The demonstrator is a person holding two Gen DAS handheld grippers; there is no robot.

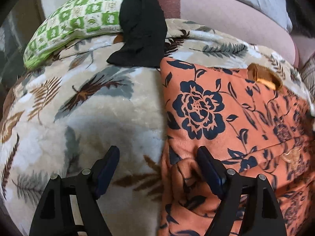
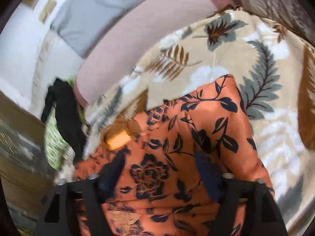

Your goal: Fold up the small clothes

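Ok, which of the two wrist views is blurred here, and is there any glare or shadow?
Left wrist view: mostly sharp, orange floral garment crisp, soft shadow on the leaf-print blanket. Right wrist view: motion-smeared, worst at the left edge, the black cloth streaked; a bright sunlit patch.

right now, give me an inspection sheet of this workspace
surface: plush beige leaf-print blanket, lumpy.
job's things: orange cloth with navy flowers spread flat, left edge bunched near the left tongs.
clutter: black garment draped over a green-and-white checked cushion.
grippers: left tongs open, astride the cloth's edge; right tongs open over the cloth, view blurred.
cables: nothing seen.
surroundings: pink upholstered backrest, grey pillow.
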